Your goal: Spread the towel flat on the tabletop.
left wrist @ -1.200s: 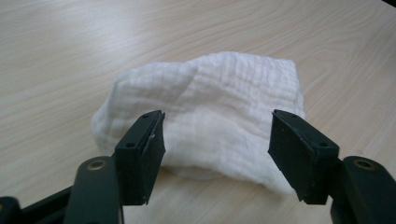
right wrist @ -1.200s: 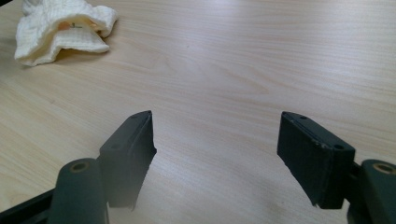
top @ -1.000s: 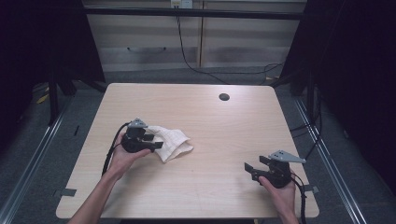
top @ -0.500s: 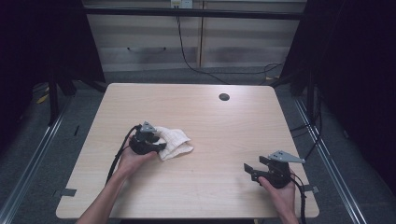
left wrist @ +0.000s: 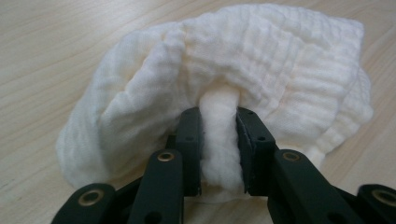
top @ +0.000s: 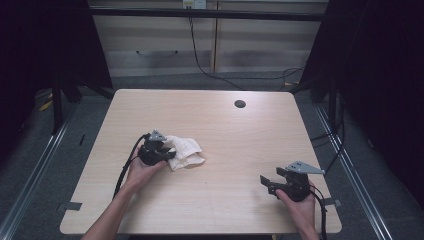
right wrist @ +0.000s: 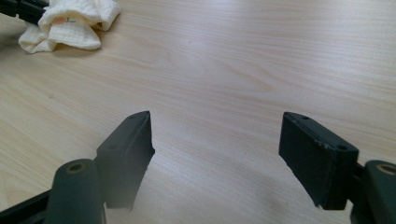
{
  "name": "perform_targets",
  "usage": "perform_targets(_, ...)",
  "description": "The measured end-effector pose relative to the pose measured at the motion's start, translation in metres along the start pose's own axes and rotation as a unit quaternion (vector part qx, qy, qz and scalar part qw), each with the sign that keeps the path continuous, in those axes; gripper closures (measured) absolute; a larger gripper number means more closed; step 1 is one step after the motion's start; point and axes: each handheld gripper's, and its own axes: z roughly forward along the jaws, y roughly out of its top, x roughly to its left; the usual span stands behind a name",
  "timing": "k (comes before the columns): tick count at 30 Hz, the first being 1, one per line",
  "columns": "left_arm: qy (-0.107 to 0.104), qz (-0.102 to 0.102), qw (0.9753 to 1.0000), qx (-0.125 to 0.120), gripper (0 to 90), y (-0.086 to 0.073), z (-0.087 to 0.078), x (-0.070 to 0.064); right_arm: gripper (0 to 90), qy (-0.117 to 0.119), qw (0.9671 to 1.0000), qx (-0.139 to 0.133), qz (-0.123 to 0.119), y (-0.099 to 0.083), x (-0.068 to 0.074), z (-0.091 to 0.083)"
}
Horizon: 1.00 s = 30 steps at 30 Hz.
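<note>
Our left gripper (left wrist: 218, 154) pinches a fold of the white cloth (left wrist: 261, 70), which lies bunched on the table (top: 225, 130), left of its middle. We should lift slowly, keeping the pinch firm. Our right gripper (right wrist: 217, 154), well right of the cloth, is spread wide.

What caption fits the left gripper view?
Left gripper jaws pinch a fold of white cloth on the table.

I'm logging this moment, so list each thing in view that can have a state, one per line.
White cloth: crumpled on the table, one fold pinched.
Left gripper: shut on the cloth's fold, fingers either side of it.
Right gripper: open, holding nothing, low over bare table.
</note>
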Motion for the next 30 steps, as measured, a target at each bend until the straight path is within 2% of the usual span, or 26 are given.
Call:
perform_targets(4,-0.011,0.004,0.9999,0.000,72.8,-0.001,-0.001,-0.004,26.0,0.001,1.0000,0.001,0.000,0.000,0.000,0.000)
perform_targets(5,-0.013,0.013,0.9998,0.002,72.8,-0.002,-0.001,-0.008,26.0,0.001,1.0000,0.001,0.001,0.000,0.001,0.000)
perform_targets(9,-0.019,0.021,0.9996,0.002,72.7,-0.003,-0.002,-0.016,26.0,0.002,1.0000,0.000,-0.001,0.000,0.001,0.000)
perform_targets(11,-0.035,0.027,0.9990,0.004,72.6,-0.006,-0.004,-0.024,26.3,0.003,1.0000,0.000,-0.002,0.000,0.001,0.000)
perform_targets(16,-0.055,0.035,0.9979,0.002,72.5,-0.012,-0.008,-0.040,27.8,0.008,0.9999,0.003,-0.010,0.000,0.004,0.002)
perform_targets(18,-0.063,0.030,0.9976,0.000,72.4,-0.013,-0.008,-0.043,28.5,0.010,0.9998,0.006,-0.013,0.000,0.005,0.003)
perform_targets(19,-0.071,0.042,0.9966,0.001,72.4,-0.015,-0.010,-0.049,28.8,0.012,0.9998,0.007,-0.013,0.000,0.006,0.003)
perform_targets(21,-0.073,0.041,0.9964,0.000,72.3,-0.016,-0.011,-0.052,30.4,0.015,0.9997,0.008,-0.016,0.001,0.008,0.004)
perform_targets(22,-0.081,0.051,0.9954,0.002,72.2,-0.018,-0.013,-0.058,30.6,0.016,0.9996,0.009,-0.019,0.001,0.009,0.004)
perform_targets(25,-0.091,0.059,0.9941,0.006,72.0,-0.021,-0.017,-0.064,30.7,0.022,0.9995,0.010,-0.021,0.001,0.010,0.005)
perform_targets(30,-0.104,0.068,0.9921,0.013,71.1,-0.029,-0.026,-0.067,30.7,0.024,0.9994,0.010,-0.023,0.001,0.012,0.005)
